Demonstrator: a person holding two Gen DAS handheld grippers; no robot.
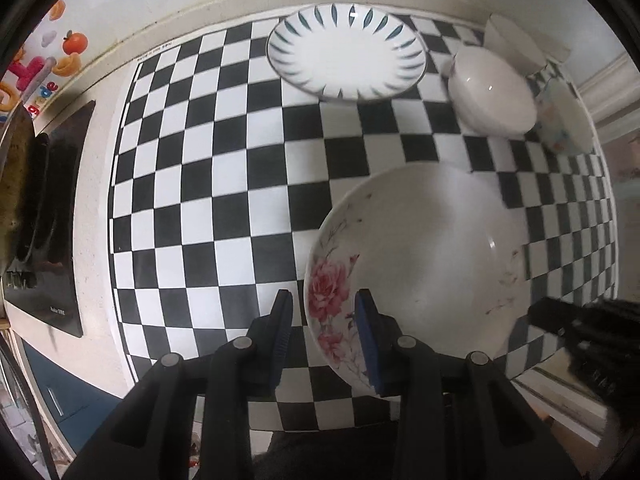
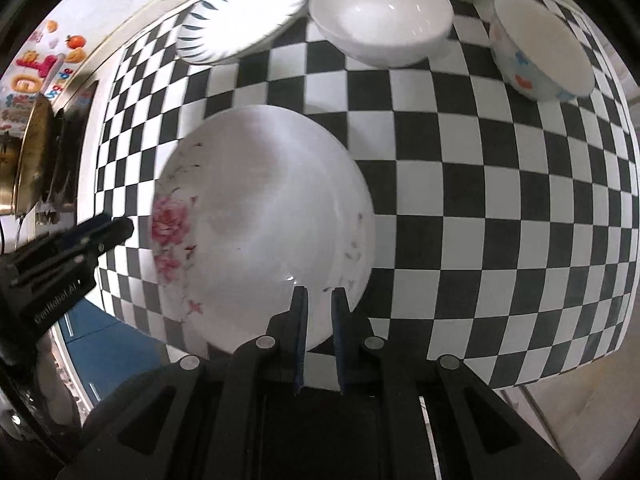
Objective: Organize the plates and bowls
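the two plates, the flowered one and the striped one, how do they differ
The flowered plate carries pink blossoms on one side of its rim; the striped plate has dark leaf-shaped strokes all around. The flowered plate lies near the mat's front edge, its rim between the fingers of the right gripper; the striped plate sits untouched at the back, near the wall. Both are round, white and right side up on the checkered mat.

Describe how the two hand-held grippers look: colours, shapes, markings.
Both are black plastic. The left hand-held gripper and right hand-held gripper each have two flat fingers with blue ribbed pads and round silver pivot pins on angled linkage bars. White lettering marks the left one's side. No cables or sleeves show.
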